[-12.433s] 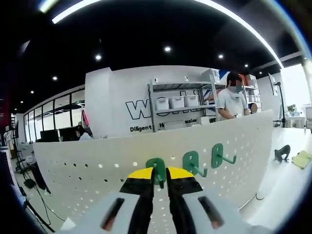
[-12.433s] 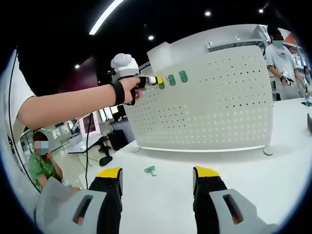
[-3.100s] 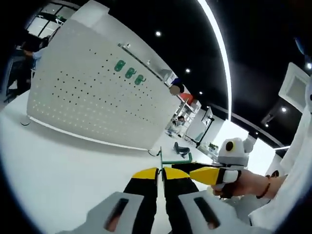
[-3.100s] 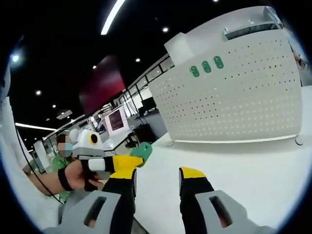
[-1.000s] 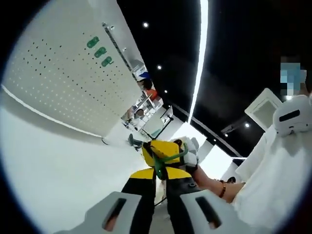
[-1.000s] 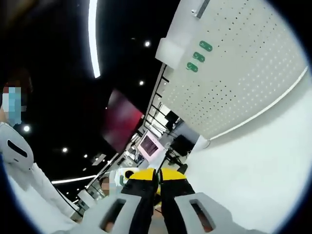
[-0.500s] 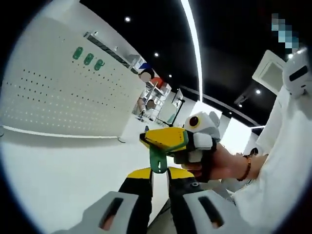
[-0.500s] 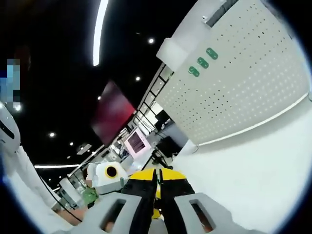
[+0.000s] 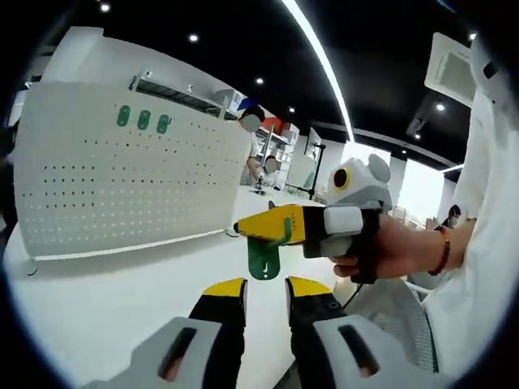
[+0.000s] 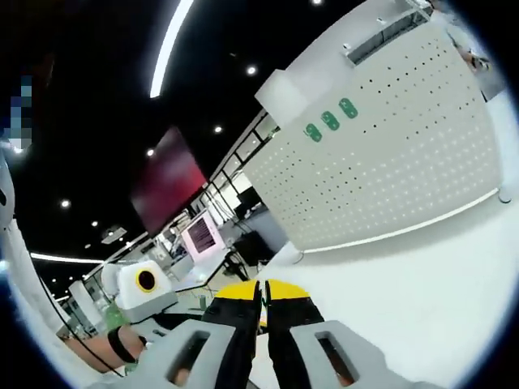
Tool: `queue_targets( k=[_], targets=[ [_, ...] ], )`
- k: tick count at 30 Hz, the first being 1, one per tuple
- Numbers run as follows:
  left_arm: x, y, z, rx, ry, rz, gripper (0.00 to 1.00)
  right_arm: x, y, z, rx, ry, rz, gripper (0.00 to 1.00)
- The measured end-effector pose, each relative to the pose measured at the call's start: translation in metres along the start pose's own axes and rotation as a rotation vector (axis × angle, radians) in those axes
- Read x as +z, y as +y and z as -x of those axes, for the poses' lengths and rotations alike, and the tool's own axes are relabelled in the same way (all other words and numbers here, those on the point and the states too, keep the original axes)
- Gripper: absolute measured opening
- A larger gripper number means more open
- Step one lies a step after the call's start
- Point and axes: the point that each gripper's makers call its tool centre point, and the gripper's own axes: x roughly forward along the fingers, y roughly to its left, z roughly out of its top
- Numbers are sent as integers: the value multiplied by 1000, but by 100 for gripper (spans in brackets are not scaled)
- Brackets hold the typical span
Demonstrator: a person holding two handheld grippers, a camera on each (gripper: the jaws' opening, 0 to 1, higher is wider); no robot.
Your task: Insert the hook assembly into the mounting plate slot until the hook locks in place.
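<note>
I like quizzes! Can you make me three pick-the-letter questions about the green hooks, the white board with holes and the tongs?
1. Where is the loose green hook?
A. Lying on the table
B. In the right tongs, hanging above the left tongs
C. Stuck low on the board

2. How many green hooks are already on the white board?
A. One
B. Three
C. Five

3. How are the left tongs?
A. Open, holding nothing
B. Shut on the hook
C. Shut on the board

Answers: 1 B, the yellow-tipped right tongs pinch the hook's top. 2 B, three sit in a row near the board's top. 3 A, a gap shows between the tips, below the hook.
</note>
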Motion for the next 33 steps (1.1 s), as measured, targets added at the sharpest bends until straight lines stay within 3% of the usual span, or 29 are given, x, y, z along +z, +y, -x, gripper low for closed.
queue_targets(
  k=[6, 11, 15, 25, 31, 33],
  targets=[
    [6, 8, 1, 51, -10, 22, 16, -3, -6, 0, -21, 11, 10, 2],
    [15, 3, 0, 53, -9, -18, 12, -6, -13, 0, -55, 16, 14, 2],
    [16, -2, -4, 39, -12, 0, 9, -7, -14, -1, -66, 24, 42, 2],
    [11, 3, -5, 76, 18, 12, 6, -10, -13, -2, -72, 47, 95, 2],
    [6, 5, -5, 87, 39, 9, 7, -16, -12, -3, -87, 80, 183, 2],
    [3, 6, -5, 93, 55, 4, 7, -18, -15, -2, -108, 96, 252, 2]
  ],
)
